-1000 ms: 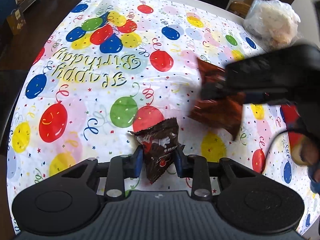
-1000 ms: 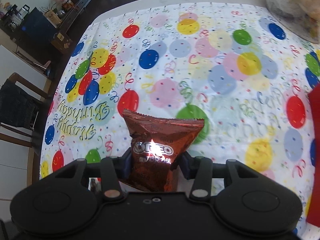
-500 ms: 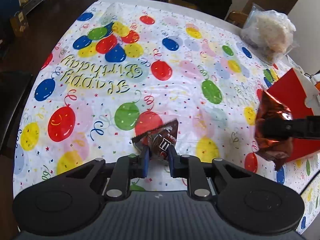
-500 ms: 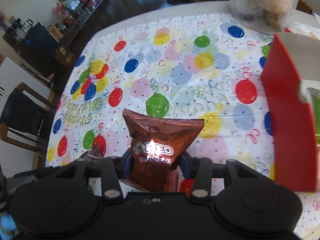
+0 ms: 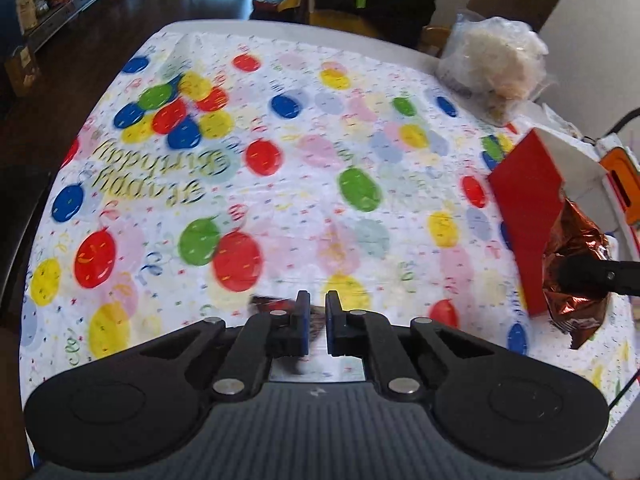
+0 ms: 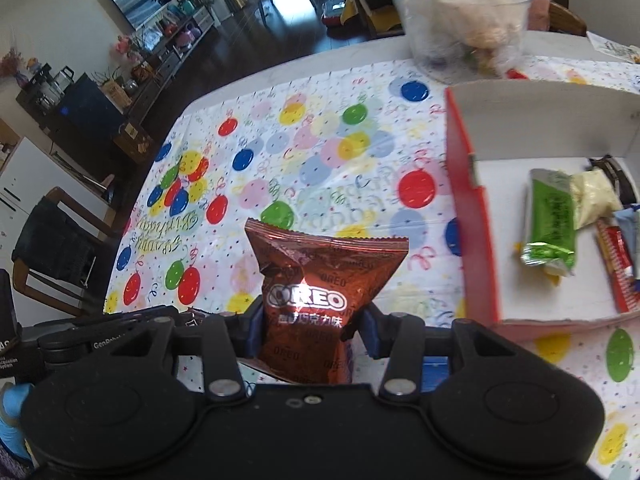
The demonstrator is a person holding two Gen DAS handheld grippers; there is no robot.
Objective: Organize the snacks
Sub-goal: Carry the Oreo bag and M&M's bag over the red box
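My left gripper [image 5: 315, 308] is shut on a small dark chocolate packet [image 5: 270, 303]. The packet is blurred, pokes out to the left behind the fingers, and sits just above the balloon tablecloth [image 5: 304, 168]. My right gripper [image 6: 312, 326] is shut on a shiny brown Oreo packet [image 6: 328, 272], held upright beside the left wall of a red box [image 6: 472, 232] with a white inside. In the left wrist view the Oreo packet [image 5: 576, 276] hangs in front of the red box [image 5: 524, 216] at the right.
The box holds a green packet [image 6: 552, 224], a pale yellow packet [image 6: 592, 196] and a red bar [image 6: 620, 268]. A clear bag of snacks [image 6: 464, 16] stands behind the box at the table's far edge. A wooden chair [image 6: 52, 248] stands off the table's left side.
The left jaws closed onto the small dark packet and rose with it. The right gripper carried the Oreo packet to the right, up to the red box, whose inside now shows.
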